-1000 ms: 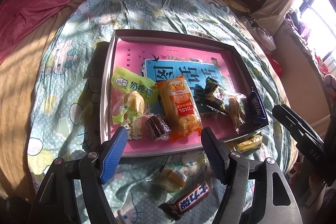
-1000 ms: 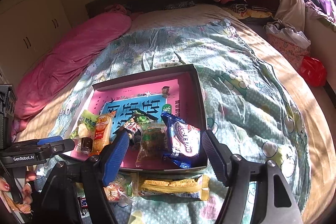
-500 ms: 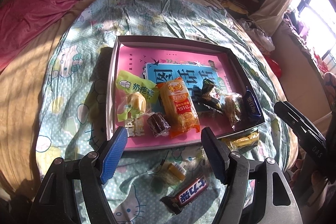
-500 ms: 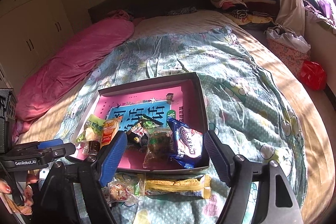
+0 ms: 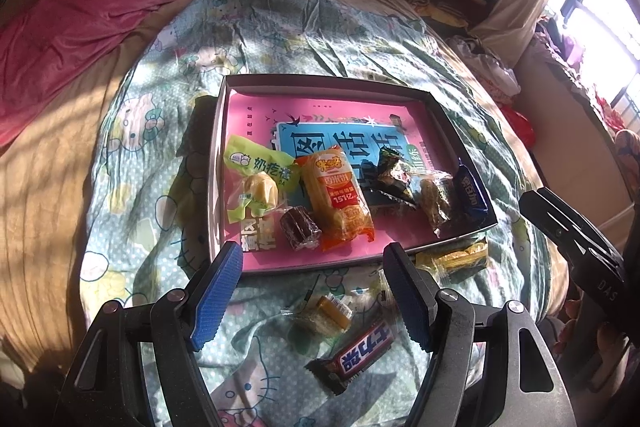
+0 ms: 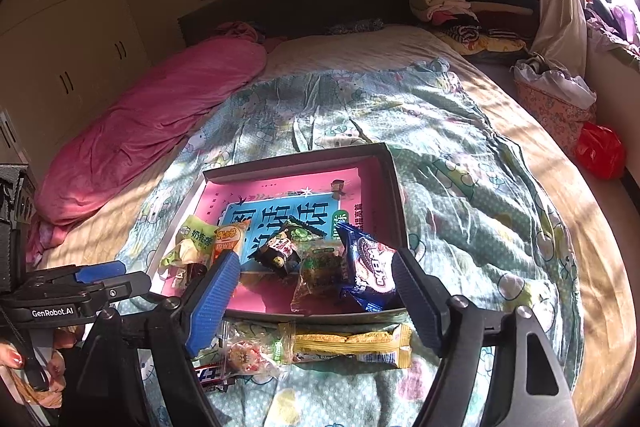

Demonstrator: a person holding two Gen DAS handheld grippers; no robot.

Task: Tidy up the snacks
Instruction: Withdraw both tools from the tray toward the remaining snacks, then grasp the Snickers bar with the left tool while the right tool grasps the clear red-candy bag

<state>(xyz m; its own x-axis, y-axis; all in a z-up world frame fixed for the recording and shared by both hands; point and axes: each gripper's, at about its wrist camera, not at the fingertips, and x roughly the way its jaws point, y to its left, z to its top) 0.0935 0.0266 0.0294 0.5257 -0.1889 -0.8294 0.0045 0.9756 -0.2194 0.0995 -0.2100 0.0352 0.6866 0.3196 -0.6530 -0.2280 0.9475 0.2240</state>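
Pink-lined box [image 5: 448, 119] on bed holds six snacks. L gripper [image 5: 316, 291] fingers wide apart, empty; R gripper [image 6: 316, 295] fingers opening, nothing btwn them.

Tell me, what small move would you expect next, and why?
Probably the right tongs, empty and opening, dip toward the long yellow snack bar on the bedspread just in front of the box. Several snacks already lie in the box; this one sits outside it, right below those tongs.
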